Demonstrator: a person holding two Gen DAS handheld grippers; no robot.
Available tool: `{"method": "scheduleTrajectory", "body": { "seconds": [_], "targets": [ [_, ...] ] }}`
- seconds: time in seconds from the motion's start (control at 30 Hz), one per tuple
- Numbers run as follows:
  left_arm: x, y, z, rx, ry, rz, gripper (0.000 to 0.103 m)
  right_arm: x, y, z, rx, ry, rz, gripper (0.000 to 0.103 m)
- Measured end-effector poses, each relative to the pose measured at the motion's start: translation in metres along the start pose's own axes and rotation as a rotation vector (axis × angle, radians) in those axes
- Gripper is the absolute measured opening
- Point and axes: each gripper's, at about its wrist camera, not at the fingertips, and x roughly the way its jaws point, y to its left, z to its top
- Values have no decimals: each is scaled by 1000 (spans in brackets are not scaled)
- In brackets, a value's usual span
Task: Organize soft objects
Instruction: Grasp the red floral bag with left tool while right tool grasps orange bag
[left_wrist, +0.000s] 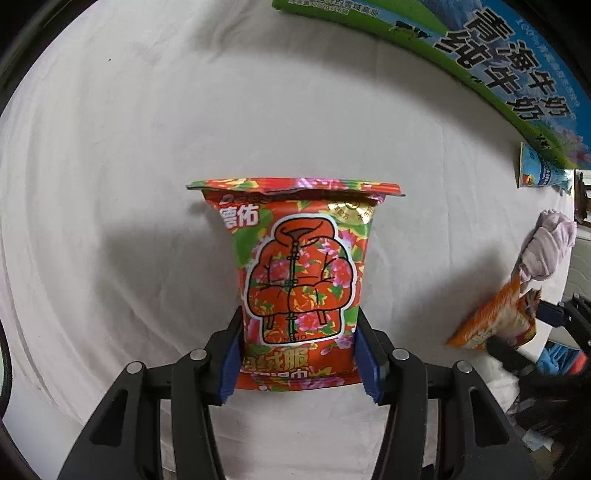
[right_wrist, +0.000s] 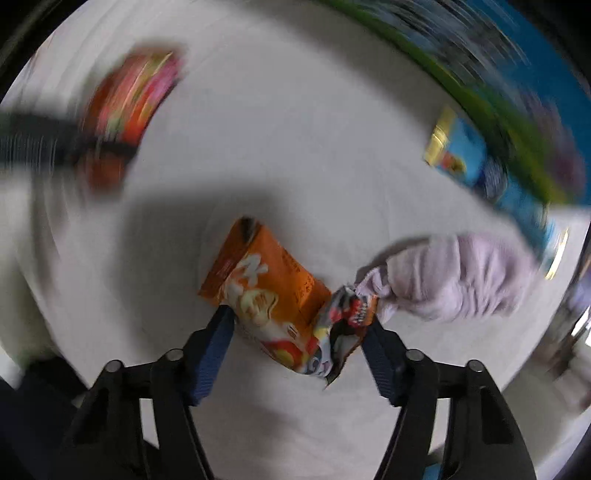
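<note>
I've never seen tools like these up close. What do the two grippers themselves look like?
Both look alike. The left gripper and right gripper have black, angular frames with triangular cut-outs and round silver pivot pins. Their fingers carry ribbed blue pads on the inner faces. No cables, markings or sleeves show.

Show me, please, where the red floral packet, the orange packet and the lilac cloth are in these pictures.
red floral packet (left_wrist: 301, 280): left wrist view, on the printed jacket picture.
orange packet (right_wrist: 266, 284): right wrist view, on its orange front face.
lilac cloth (right_wrist: 454, 275): right wrist view, on the bunched middle folds.
</note>
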Motion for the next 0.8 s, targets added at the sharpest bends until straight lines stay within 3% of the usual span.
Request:
{"method": "scheduleTrajectory", "body": {
  "seconds": [0.1, 0.13, 0.17, 0.2, 0.23, 0.3, 0.4, 0.53, 0.63, 0.67, 0.7, 0.8],
  "targets": [
    [2, -1, 5, 11, 5, 25, 52, 6, -44, 2, 348, 54, 296, 67],
    [0, -4, 20, 15, 6, 31, 52, 10, -55, 0, 433, 61, 389, 73],
    [0, -8, 23, 21, 5, 42, 52, 9, -60, 0, 464, 50, 401, 90],
    [-1, -14, 28, 26, 3, 52, 52, 6, -67, -3, 464, 28, 370, 99],
    [-4, -15, 47, 36, 0, 69, 52, -2, -64, -2, 432, -9, 283, 99],
    [-6, -19, 48, 49, -12, 99, 52, -19, -46, 3, 310, -93, 163, 99],
    [-4, -29, 61, 62, -14, 118, 52, -40, 9, 5, -36, -179, -90, 99],
    [-3, -47, 68, 69, -19, 130, 53, -23, 61, -8, -408, -192, -349, 99],
    [0, -51, 58, 65, -19, 129, 53, 8, 79, -7, -511, -139, -400, 95],
    [-1, -49, 60, 61, -17, 125, 53, 19, 78, -3, -508, -101, -379, 80],
    [-1, -49, 61, 55, -17, 124, 53, 26, 77, 2, -481, -76, -345, 56],
    [5, -34, 61, 10, -16, 99, 54, 25, 53, 21, -269, -60, -213, 53]
  ]
}}
